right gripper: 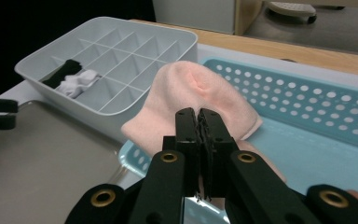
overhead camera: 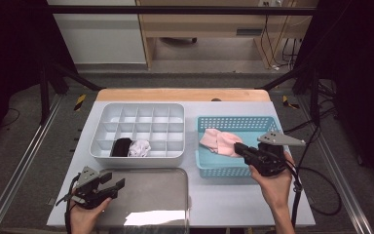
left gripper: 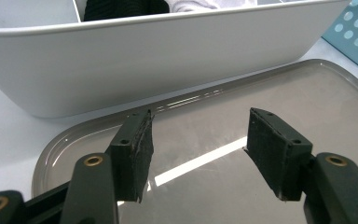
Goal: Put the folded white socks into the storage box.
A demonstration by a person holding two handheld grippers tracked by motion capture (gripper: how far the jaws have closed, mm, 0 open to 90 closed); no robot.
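Observation:
A pink sock [overhead camera: 218, 141] lies bunched in the left part of the blue perforated basket [overhead camera: 224, 170]. My right gripper [overhead camera: 239, 147] is shut on the sock's near edge; in the right gripper view the jaws [right gripper: 199, 116] pinch the pink sock [right gripper: 191, 88] tightly. My left gripper [overhead camera: 118, 185] hovers open over the left end of the grey metal tray [overhead camera: 146, 197]. In the left gripper view the left gripper [left gripper: 198, 140] has nothing between its pads, just above the tray [left gripper: 261, 93].
A white divided organizer [overhead camera: 136, 158] stands left of the basket, with a black sock [overhead camera: 121, 146] and a white sock [overhead camera: 140, 147] in its front row cells. The organizer's wall [left gripper: 144, 56] rises close beyond the tray. A wooden strip [overhead camera: 182, 94] edges the table's far side.

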